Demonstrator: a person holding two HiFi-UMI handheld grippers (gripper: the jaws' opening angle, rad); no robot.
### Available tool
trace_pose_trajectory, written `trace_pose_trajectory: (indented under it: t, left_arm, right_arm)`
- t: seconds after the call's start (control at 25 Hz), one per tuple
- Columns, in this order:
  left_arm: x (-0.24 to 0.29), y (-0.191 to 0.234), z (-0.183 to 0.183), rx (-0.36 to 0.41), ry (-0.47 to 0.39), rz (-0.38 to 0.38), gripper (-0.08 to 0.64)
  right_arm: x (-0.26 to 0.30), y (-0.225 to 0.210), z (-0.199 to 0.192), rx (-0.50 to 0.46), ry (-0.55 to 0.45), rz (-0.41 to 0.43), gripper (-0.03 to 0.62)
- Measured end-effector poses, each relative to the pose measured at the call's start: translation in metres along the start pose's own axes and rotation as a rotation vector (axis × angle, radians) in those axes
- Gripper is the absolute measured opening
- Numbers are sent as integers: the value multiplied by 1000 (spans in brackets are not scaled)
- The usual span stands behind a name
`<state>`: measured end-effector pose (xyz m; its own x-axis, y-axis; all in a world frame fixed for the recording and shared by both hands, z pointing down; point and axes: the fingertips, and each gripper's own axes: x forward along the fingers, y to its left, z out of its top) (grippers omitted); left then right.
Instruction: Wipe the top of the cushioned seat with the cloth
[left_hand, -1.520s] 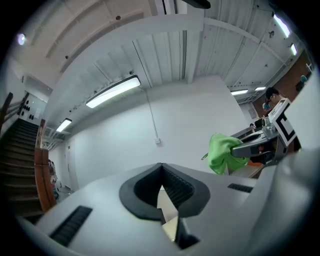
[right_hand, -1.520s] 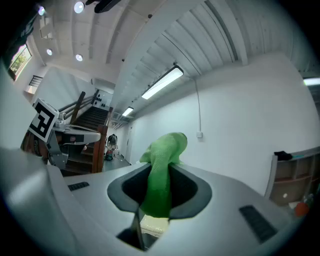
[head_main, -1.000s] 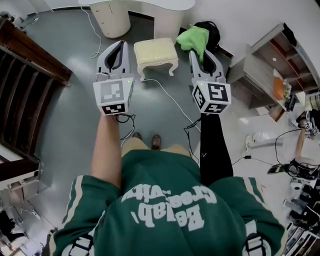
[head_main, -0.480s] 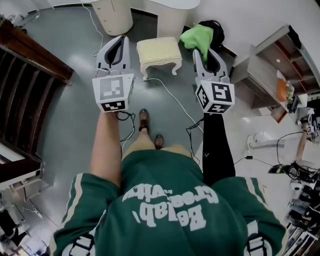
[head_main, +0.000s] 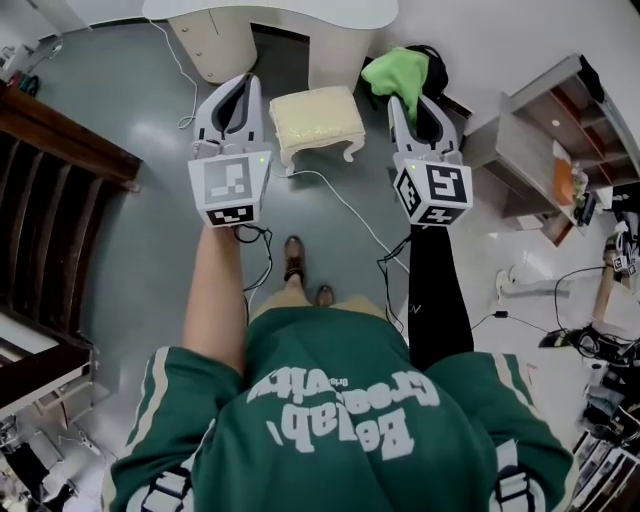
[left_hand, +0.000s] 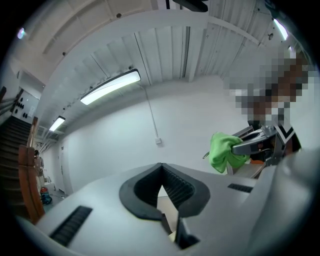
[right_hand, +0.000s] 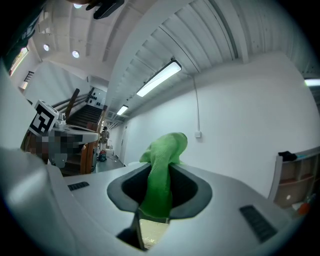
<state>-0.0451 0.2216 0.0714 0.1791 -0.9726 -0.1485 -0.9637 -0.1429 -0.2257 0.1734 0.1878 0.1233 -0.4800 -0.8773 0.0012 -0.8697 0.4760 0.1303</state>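
Cloth: bright green, soft and nappy, bunched into a loose wad (head_main: 400, 72); we see it held up in the air off the right edge of the seat, not touching it
Cushioned seat: low rectangular stool (head_main: 318, 115) with a pale cream padded top, faintly pebbled, on short curved cream legs; it stands on the floor between our two grippers, its top bare
Right gripper: grey plastic shell with black ribbed pads (right_hand: 160, 167); we find its jaws pinching a fold of the cloth, the rest of which spills out past the tips
Left gripper: same build (left_hand: 161, 172); its pads meet at the tips with nothing caught between them, and it hangs off the seat's left edge
Marker cubes: one on the back of each gripper, white faces with black square patterns (head_main: 232, 187)
Floor: smooth grey with a dull sheen (head_main: 150, 240); a thin white cable (head_main: 345, 205) trails across it from the seat's front edge toward our shoes (head_main: 293, 258)
Room: a white desk with rounded edges (head_main: 290, 10) just behind the seat, dark wooden stairs (head_main: 50, 190) at the left, an open grey shelf unit (head_main: 540, 130) at the right, white walls, and a ribbed white ceiling with strip lights (left_hand: 110, 86)
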Motion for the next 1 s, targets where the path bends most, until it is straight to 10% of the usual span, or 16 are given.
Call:
trace_pose_trajectory:
  t: [1.0]
  left_arm:
    - [130,70,-49,-32,2,-77,12]
  right_arm:
    - [123,-22,-12,11,40,-97,103]
